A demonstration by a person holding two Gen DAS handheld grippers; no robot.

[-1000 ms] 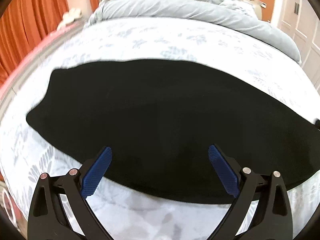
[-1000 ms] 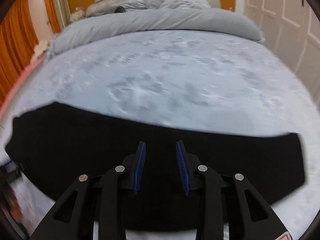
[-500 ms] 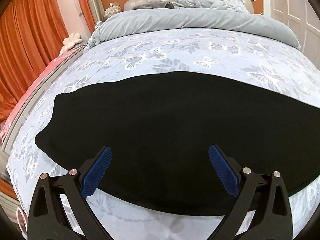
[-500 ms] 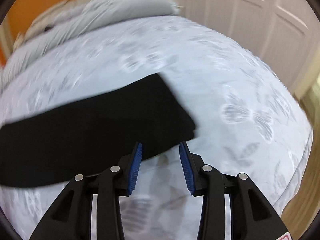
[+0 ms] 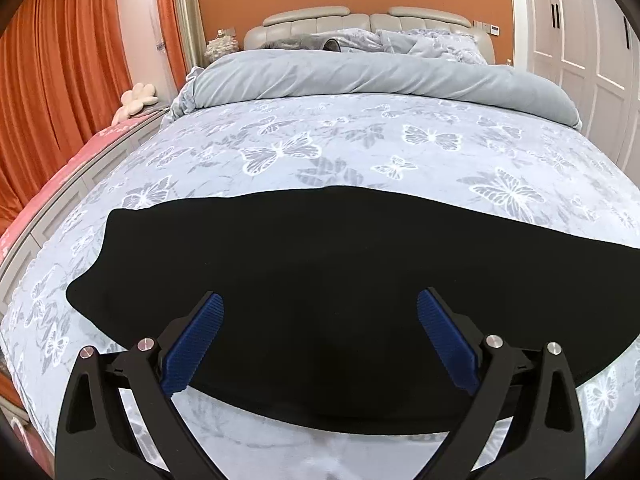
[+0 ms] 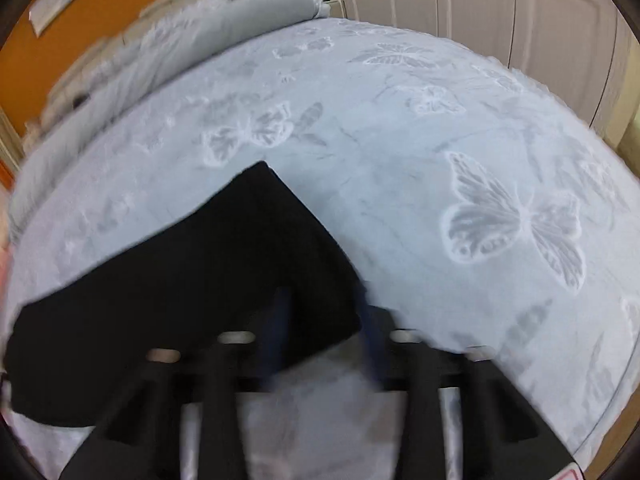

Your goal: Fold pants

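Black pants point(image 5: 320, 248) lie flat across the near part of the bed, folded lengthwise, waist end to the left. My left gripper point(image 5: 320, 298) hovers over their near edge, its jaws wide open with only the flat fabric beneath. In the blurred right wrist view, my right gripper point(image 6: 322, 292) straddles the near corner of the right end of the pants point(image 6: 200, 272). Its jaws are closing with that corner between them, and a gap still shows between the blue pads.
The bed point(image 5: 360, 140) has a pale blue butterfly cover, with a rolled grey duvet point(image 5: 360, 76) before the headboard point(image 5: 320, 20). Orange curtains point(image 5: 60, 80) and a plush flower point(image 5: 138, 98) stand left. White wardrobe doors point(image 6: 480, 8) run right, past the bed's edge point(image 6: 600, 360).
My right gripper swung from the middle of the pants to their right end and rolled, now straddling the corner. The left gripper tilted up slightly and stayed open.
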